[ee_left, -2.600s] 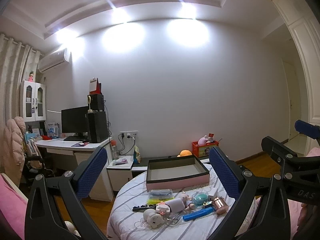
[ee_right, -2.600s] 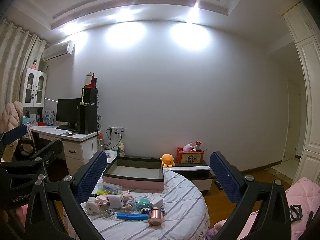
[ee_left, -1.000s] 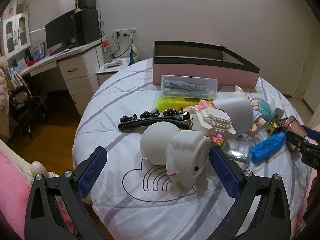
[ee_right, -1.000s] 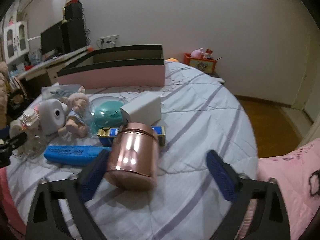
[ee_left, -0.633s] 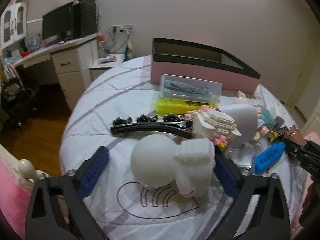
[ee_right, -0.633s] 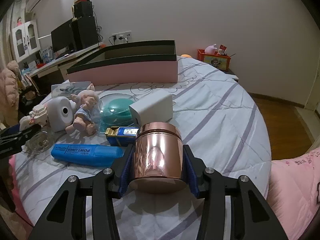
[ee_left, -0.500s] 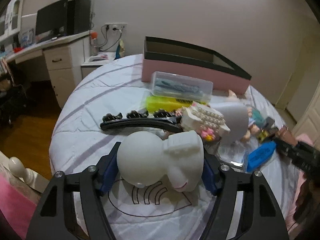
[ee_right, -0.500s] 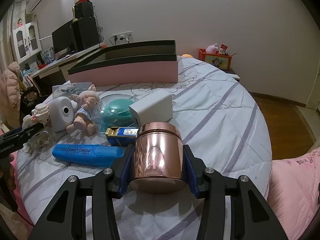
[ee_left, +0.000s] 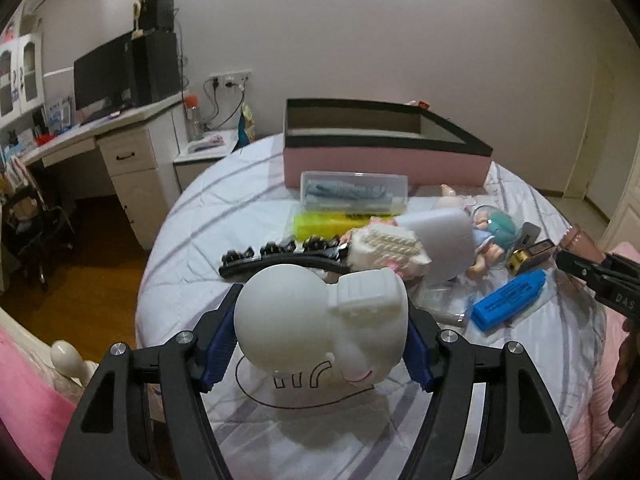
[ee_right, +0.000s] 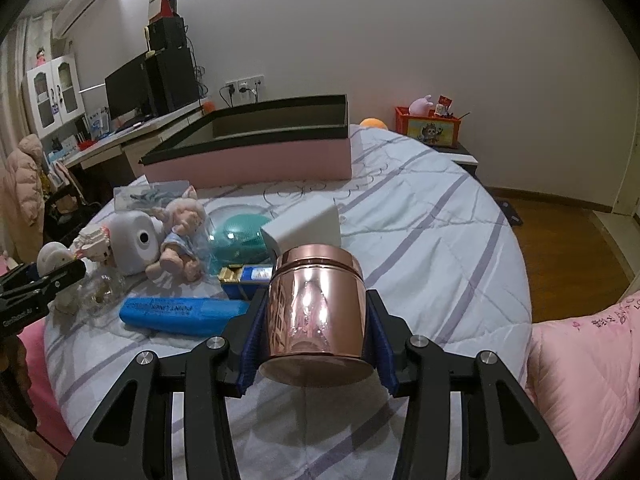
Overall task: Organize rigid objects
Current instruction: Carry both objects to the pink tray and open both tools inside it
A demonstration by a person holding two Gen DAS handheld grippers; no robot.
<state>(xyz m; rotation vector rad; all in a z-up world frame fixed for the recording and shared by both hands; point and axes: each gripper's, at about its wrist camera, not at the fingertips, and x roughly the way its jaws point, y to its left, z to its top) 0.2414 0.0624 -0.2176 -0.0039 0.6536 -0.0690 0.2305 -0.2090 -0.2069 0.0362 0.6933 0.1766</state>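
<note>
The left gripper [ee_left: 320,344] clamps the white figurine [ee_left: 322,326], the right gripper [ee_right: 316,340] the copper jar [ee_right: 316,308] (slick metal); either may slip mid-carry to the pink box [ee_right: 256,160].

Beside the white desk [ee_left: 120,136], a black monitor [ee_left: 102,76] and speaker [ee_left: 154,68] stand on top, an office chair [ee_left: 32,220] left of it, wall sockets [ee_left: 230,78] just right.

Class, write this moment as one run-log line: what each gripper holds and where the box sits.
left gripper: shut on white figurine | right gripper: shut on copper jar | pink box: behind clutter, on bed
</note>
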